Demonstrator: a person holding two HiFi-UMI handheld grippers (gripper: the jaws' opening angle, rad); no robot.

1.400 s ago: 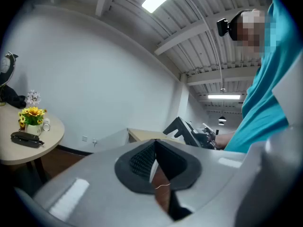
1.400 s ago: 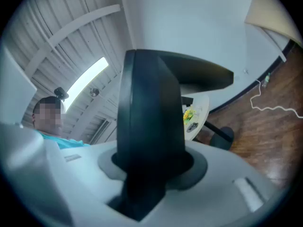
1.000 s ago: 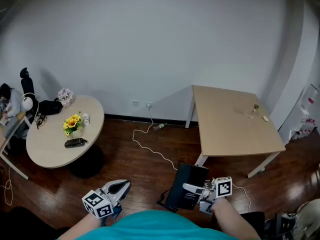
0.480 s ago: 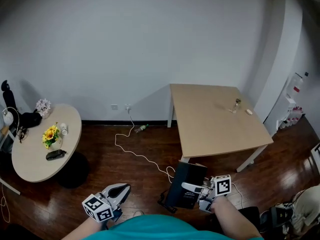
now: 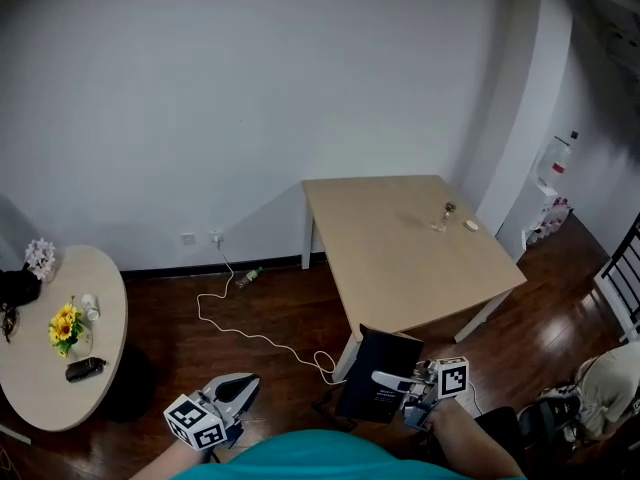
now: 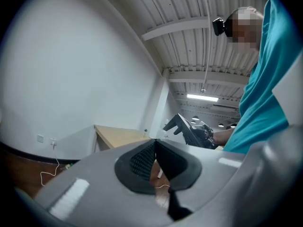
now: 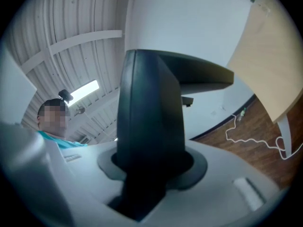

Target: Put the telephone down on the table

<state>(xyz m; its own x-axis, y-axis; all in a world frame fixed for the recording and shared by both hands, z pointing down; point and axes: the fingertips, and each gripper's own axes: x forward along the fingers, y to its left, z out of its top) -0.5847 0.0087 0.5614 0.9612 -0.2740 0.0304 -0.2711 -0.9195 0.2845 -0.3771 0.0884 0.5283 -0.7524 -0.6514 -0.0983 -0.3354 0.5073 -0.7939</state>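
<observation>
Snaking white cable [image 5: 262, 339] across floor [image 5: 270, 378] beside table [image 5: 400, 248]; right claw [image 5: 385, 380] clamping telephone [image 5: 362, 393].

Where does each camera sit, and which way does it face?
Head view: on the person's head, facing steeply down at floor, square table, round table; shows left gripper, right gripper, teal shirt.
Left gripper view: on the left gripper, along its closed fingers toward the square table; teal shirt at right.
Right gripper view: on the right gripper, along fingers clamped on the telephone, toward wall and ceiling; teal shirt at left.
Shared: all three show the square table and telephone.
</observation>
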